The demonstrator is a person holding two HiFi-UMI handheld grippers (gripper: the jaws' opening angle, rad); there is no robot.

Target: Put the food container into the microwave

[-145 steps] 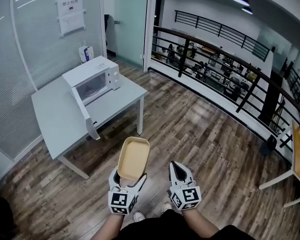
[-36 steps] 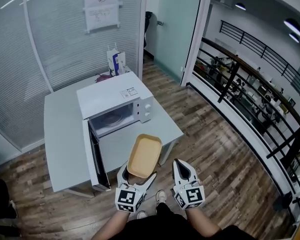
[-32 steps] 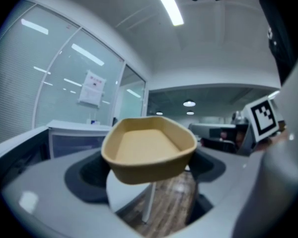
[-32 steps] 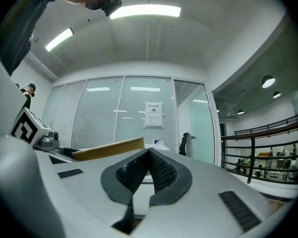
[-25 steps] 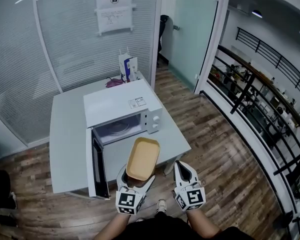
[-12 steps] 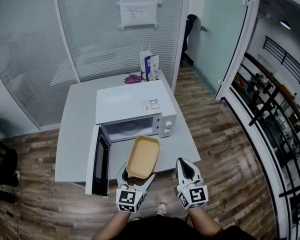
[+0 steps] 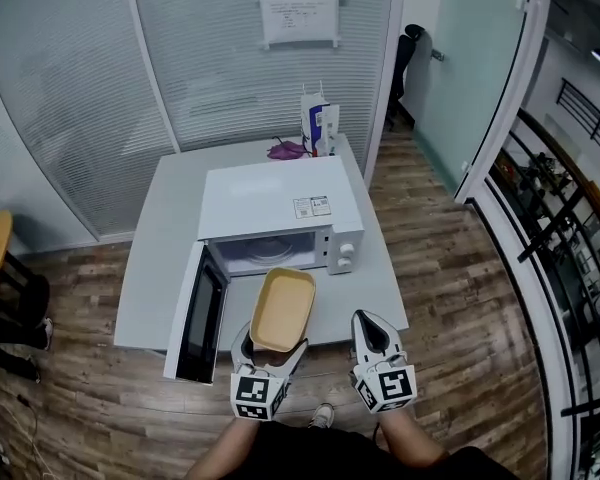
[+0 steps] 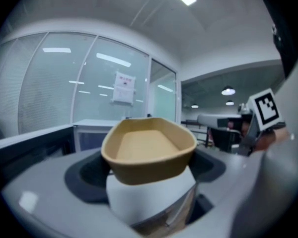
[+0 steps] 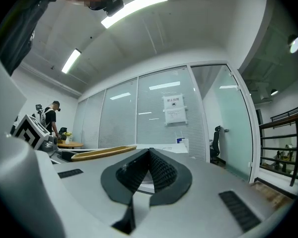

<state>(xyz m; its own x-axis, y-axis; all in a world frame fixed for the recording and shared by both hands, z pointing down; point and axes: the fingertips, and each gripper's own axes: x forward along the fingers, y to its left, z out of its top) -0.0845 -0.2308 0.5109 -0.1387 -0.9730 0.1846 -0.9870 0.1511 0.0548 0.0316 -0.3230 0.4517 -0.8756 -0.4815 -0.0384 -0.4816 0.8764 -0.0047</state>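
L gripper [image 7: 273, 341] jaws wide, clamped on food container [image 7: 283, 308] end; R gripper [image 7: 368, 321] jaws pressed together, nothing btwn.

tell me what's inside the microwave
The open microwave shows only a pale round turntable, with nothing visible on it. Its own top covers the cavity's back and upper part.

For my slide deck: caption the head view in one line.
Left gripper holds a tan food container before the open white microwave on a grey table; right gripper shut, empty.
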